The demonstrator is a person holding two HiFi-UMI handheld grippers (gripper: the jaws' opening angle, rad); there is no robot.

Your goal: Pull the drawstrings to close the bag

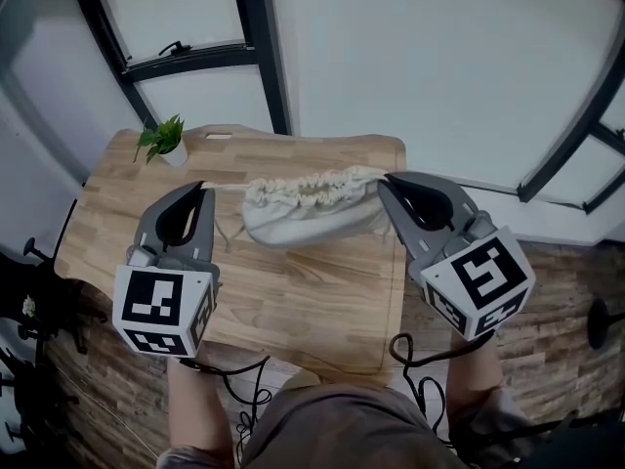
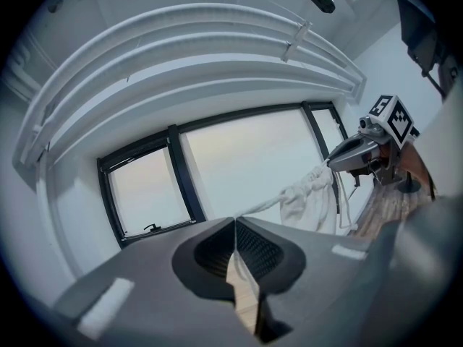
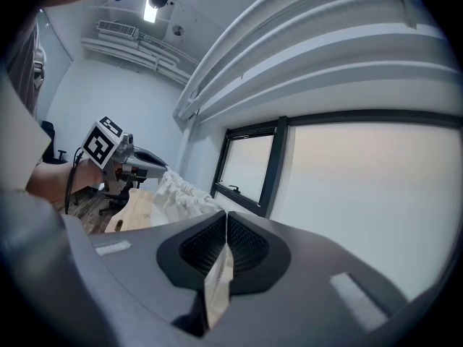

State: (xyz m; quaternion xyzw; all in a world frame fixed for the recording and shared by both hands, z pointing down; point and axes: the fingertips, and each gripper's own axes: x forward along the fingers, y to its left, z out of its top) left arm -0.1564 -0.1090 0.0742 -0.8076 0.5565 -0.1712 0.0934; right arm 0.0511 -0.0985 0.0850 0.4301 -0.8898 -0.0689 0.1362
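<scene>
Gathered cream cloth bag lies crosswise between both grippers; pulls go outward. Fingers of left gripper clench its white drawstring; right gripper clenched too, probably on the drawstring's other end.

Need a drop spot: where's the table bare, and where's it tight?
Bare: near half of the table, between left gripper and right gripper, in front of the bag. Tight: far edge, with plant, taut drawstring, bag.

You stand at a pale wooden table with rounded corners, with a small green potted plant at its far left corner. Beyond it you face large black-framed windows filled with pale light. Brown wood-plank flooring runs under you, and a bright ceiling lamp glows overhead.
</scene>
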